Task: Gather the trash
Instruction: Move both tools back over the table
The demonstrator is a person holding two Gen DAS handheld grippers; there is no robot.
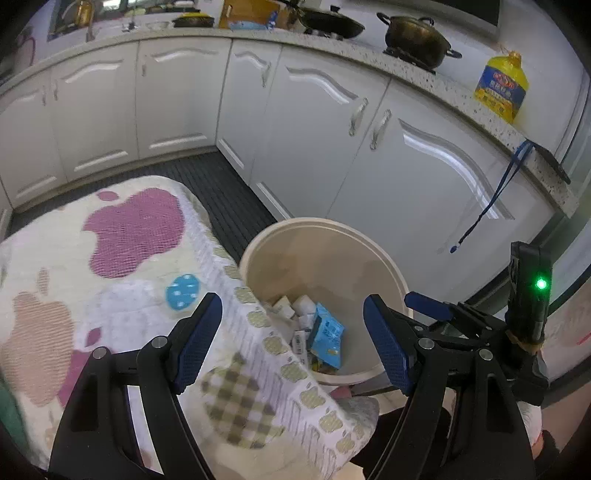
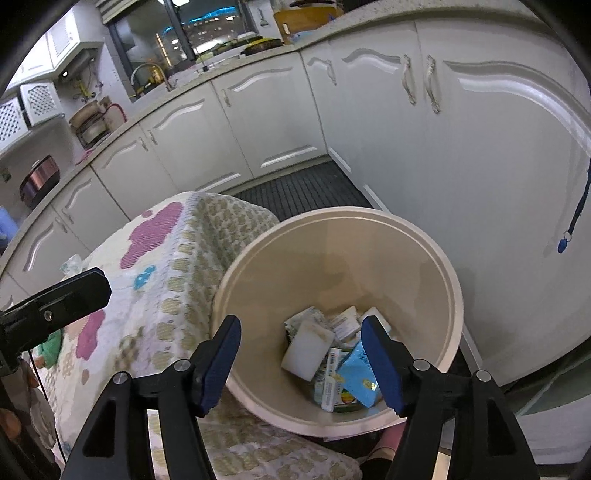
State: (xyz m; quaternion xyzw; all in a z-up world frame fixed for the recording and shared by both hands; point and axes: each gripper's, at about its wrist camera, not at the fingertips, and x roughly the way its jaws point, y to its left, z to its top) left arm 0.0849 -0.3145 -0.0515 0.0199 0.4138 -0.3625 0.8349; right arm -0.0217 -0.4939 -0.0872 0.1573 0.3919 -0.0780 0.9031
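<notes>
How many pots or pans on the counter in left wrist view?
3 clear: a lidded pot on the stove at right, a dark wok left of it, and a yellow-lidded pot further left. The counter's far left is blurred; more may be hidden.

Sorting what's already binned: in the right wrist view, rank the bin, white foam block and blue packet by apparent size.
1. Bin, by far the largest.
2. White foam block.
3. Blue packet, partly hidden behind the right gripper finger, so the last two are unsure.

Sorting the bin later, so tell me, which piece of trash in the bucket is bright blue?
The crinkled blue packet, lying at the near right of the cream bucket. The white block beside it and the other scraps are white or pale.
</notes>
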